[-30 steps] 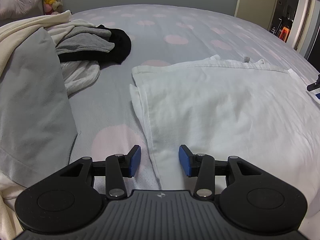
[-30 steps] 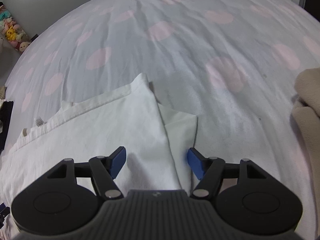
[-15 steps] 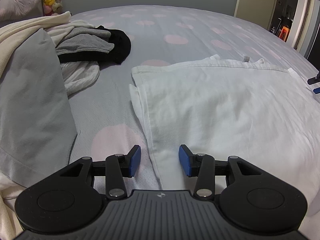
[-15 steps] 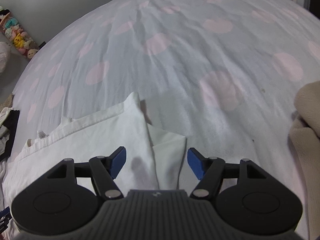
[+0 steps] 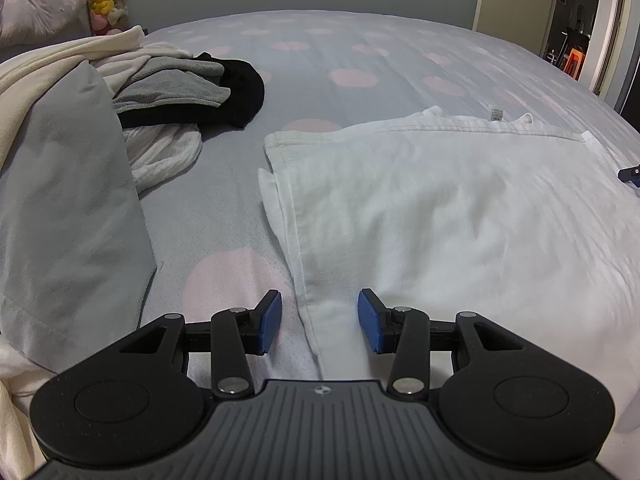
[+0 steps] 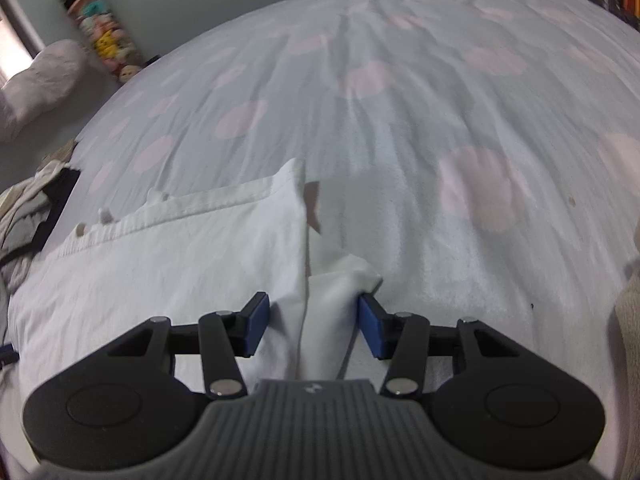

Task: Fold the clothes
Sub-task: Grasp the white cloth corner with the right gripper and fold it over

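A white garment (image 5: 460,216) lies flat on the bed, partly folded, its left edge doubled over. My left gripper (image 5: 319,326) is open with its blue pads either side of that left edge, low over the fabric. In the right wrist view the same garment (image 6: 180,256) shows its right edge and a tucked sleeve (image 6: 340,280). My right gripper (image 6: 314,328) is open, straddling the sleeve and the folded edge, with cloth bunched between the pads. The tip of the right gripper (image 5: 630,174) shows at the far right of the left wrist view.
The bed has a grey sheet with pink dots (image 5: 352,78). A pile of grey, black and cream clothes (image 5: 188,92) lies at the left, with a grey pillow (image 5: 60,200) in front. A beige cloth (image 6: 628,320) sits at the right edge. A doorway (image 5: 576,20) is at the back right.
My right gripper has pulled back and tilted up, and its jaws have narrowed around the sleeve, which now bunches between them. The left gripper has hardly moved.
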Demonstrator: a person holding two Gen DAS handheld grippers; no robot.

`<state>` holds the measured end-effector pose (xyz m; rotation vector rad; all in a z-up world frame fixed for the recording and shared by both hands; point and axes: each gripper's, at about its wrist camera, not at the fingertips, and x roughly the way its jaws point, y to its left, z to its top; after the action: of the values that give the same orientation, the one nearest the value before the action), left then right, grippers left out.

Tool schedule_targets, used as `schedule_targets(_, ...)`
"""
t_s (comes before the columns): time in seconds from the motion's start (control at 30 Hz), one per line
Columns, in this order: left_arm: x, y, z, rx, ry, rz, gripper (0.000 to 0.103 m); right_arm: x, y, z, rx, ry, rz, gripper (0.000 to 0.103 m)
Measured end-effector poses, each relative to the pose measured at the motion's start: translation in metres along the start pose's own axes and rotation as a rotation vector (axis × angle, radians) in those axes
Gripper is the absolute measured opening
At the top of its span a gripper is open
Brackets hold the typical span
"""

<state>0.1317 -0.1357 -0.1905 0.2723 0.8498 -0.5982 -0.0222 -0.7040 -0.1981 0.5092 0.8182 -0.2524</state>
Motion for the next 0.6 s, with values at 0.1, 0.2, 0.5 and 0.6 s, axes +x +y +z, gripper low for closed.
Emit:
schedule_targets(0.1,0.0,-0.001,0.0,0.001,0.001,0.007,0.04,0.003,-0.008,-0.002,0.054,-0.008,0.031,0.054)
schedule_targets(0.2,0.0,-0.001,0.0,0.001,0.001,0.011,0.04,0.007,-0.015,0.002,0.113,0.01,0.054,0.054)
schedule_targets(0.5,-0.002,-0.002,-0.001,0.001,0.001,0.015,0.04,0.008,-0.002,0.01,0.118,0.063,0.005,0.016)
schedule_targets(0.6,-0.002,-0.001,-0.001,0.002,0.0,0.012,0.04,0.003,0.004,0.011,0.115,0.056,-0.022,0.01)
